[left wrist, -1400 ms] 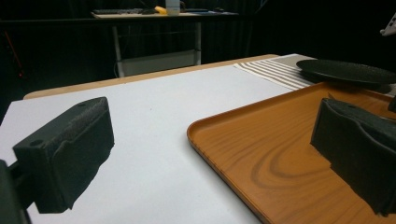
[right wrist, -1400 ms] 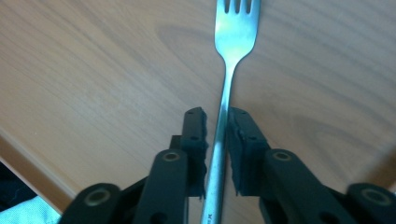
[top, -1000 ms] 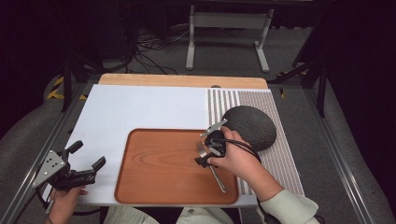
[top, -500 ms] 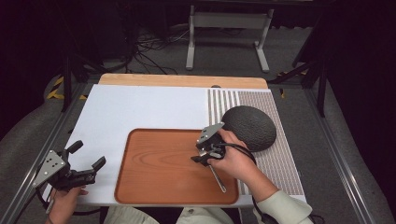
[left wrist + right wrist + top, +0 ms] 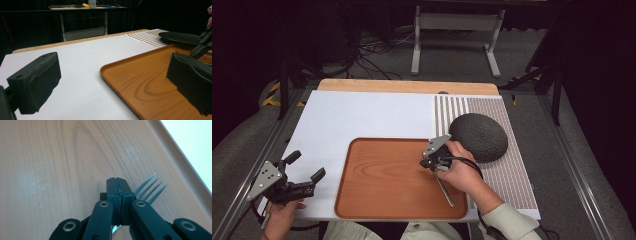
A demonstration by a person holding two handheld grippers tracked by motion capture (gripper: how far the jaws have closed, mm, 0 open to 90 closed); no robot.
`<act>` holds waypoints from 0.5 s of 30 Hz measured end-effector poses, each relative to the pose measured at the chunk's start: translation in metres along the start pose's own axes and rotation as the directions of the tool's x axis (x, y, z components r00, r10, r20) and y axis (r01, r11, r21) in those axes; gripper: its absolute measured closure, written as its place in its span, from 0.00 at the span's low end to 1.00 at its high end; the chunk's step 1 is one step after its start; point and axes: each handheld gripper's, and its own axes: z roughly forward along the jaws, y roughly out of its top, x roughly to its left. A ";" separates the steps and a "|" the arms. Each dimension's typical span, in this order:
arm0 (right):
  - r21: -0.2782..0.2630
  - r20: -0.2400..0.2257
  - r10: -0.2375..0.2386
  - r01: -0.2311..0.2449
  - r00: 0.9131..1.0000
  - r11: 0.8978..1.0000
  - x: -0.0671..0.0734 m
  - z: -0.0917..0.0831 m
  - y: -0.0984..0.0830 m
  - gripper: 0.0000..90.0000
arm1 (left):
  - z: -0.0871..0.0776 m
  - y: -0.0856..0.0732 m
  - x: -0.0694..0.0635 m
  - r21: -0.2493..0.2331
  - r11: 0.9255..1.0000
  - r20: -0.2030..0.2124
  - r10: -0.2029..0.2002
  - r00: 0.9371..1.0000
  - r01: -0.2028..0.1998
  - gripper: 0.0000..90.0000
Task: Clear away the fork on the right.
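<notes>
the left hand-held gripper (image 5: pixel 304 180) was black, with a grey three-cornered plate dotted with small holes on top and thick foam-like pads (image 5: pixel 37 80) on its jaws. the right hand-held gripper (image 5: pixel 432 162) was black too, its linked arms pinned by brass-coloured rivets, a black cable trailing off. the person wore pale greenish sleeves.

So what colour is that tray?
Reddish-brown wood grain; the tray shows best in the high view.
</notes>
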 end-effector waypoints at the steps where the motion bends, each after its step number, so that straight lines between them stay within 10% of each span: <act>1: 0.003 -0.001 0.000 0.000 1.000 1.000 0.000 0.001 0.000 1.00 | 0.000 0.000 0.000 0.000 1.000 0.000 0.000 1.000 0.000 0.00; 15: 0.023 -0.003 0.010 -0.010 1.000 1.000 0.000 0.006 -0.001 1.00 | 0.000 0.000 0.000 0.000 1.000 0.001 -0.001 1.000 0.001 0.00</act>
